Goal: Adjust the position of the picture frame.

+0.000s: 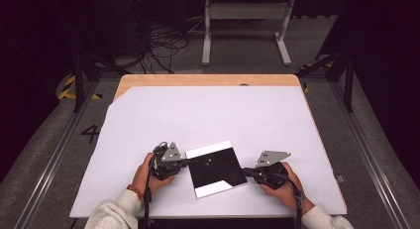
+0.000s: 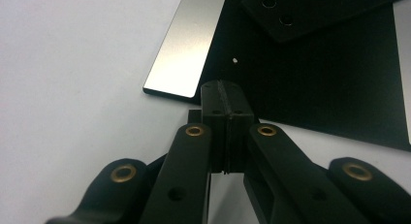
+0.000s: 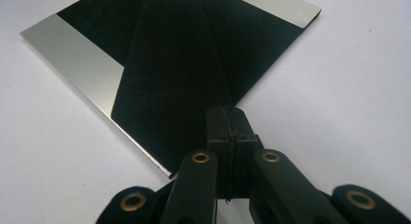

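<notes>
The high view is lit from above: the white surface [image 1: 223, 115] is bright and even, while the floor [image 1: 49, 140] and the room behind fall off to near black. The picture is soft and low in detail. In both gripper views the metal strips on the plate [image 2: 186, 44] catch a pale sheen, and its black middle swallows detail. The links at the bottom of the left claw [image 2: 227, 105] and the right claw [image 3: 228, 132] are blurred.

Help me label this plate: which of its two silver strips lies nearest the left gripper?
The far strip, its left end beside the left gripper; the near strip lies farther off.
</notes>
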Demonstrator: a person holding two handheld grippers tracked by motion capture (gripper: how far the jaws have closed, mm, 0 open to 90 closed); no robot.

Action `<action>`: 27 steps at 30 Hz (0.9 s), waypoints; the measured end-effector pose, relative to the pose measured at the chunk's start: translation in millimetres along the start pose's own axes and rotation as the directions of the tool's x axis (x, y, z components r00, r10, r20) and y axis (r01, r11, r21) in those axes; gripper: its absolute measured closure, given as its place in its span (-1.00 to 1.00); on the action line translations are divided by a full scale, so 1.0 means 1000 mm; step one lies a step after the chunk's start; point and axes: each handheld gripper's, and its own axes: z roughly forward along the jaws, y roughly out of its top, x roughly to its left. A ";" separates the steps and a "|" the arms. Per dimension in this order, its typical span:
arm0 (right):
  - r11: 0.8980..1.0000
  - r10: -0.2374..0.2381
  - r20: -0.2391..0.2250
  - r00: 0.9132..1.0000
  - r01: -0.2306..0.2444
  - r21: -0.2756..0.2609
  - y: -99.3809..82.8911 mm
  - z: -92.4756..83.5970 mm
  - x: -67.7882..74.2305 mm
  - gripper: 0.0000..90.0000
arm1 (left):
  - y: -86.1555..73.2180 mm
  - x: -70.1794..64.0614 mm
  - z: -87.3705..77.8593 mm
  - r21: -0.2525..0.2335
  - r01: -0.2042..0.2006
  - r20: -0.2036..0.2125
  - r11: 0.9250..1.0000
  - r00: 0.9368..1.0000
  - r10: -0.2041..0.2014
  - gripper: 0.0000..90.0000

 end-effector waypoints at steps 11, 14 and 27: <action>1.000 0.007 0.001 1.000 -0.007 -0.002 -0.003 -0.003 -0.002 1.00 | 0.010 0.005 0.009 -0.001 0.000 -0.004 1.000 1.000 0.000 1.00; 1.000 0.008 0.004 1.000 -0.008 -0.001 -0.004 -0.004 -0.002 1.00 | 0.013 0.007 0.012 0.001 -0.007 -0.011 1.000 1.000 0.007 1.00; 1.000 0.022 0.008 1.000 -0.022 -0.006 -0.007 -0.007 -0.002 1.00 | 0.024 0.012 0.023 -0.001 -0.015 -0.026 1.000 1.000 0.015 1.00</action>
